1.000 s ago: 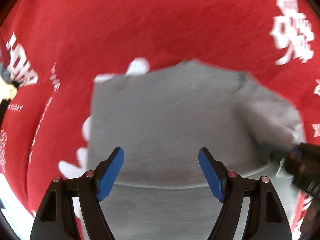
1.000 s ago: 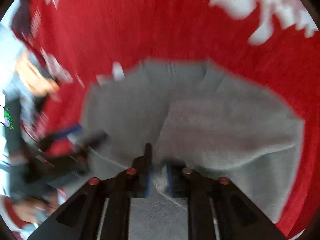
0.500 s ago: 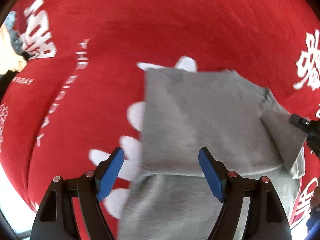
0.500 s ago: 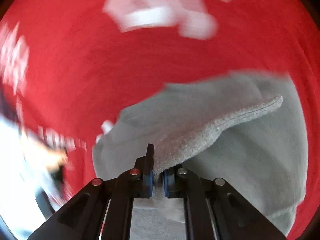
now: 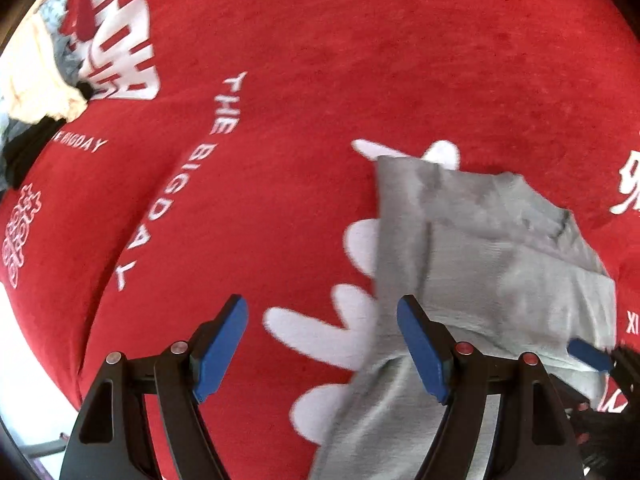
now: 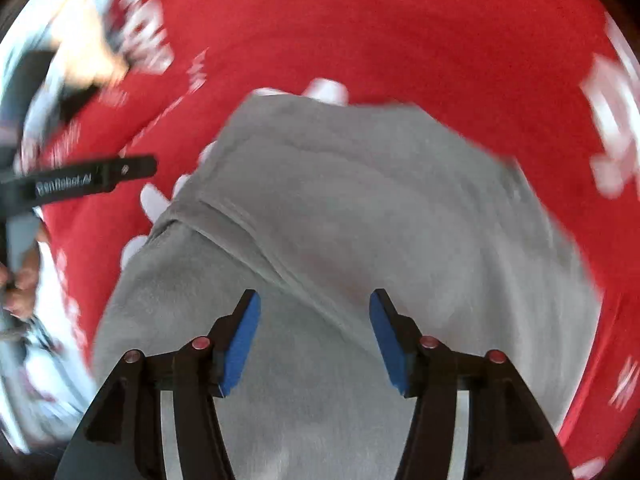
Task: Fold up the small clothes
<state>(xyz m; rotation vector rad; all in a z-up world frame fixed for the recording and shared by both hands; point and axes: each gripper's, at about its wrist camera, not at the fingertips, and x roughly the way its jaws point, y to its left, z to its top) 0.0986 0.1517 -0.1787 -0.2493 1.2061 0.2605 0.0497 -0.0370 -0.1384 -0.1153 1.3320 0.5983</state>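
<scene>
Red cloth [image 5: 320, 60], blurred grey garment [image 6: 360, 200]

Left wrist: close, looking down past spread blue pads [image 5: 422, 354].
Right wrist: likewise close, downward.
Shared: grey garment [image 5: 496, 268] [image 6: 360, 208], red cloth [image 5: 300, 80] [image 6: 380, 32].

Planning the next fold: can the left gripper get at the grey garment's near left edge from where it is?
Probably yes. The left gripper is open, the grey garment edge lies by its right finger, and only red cloth surrounds it.
</scene>
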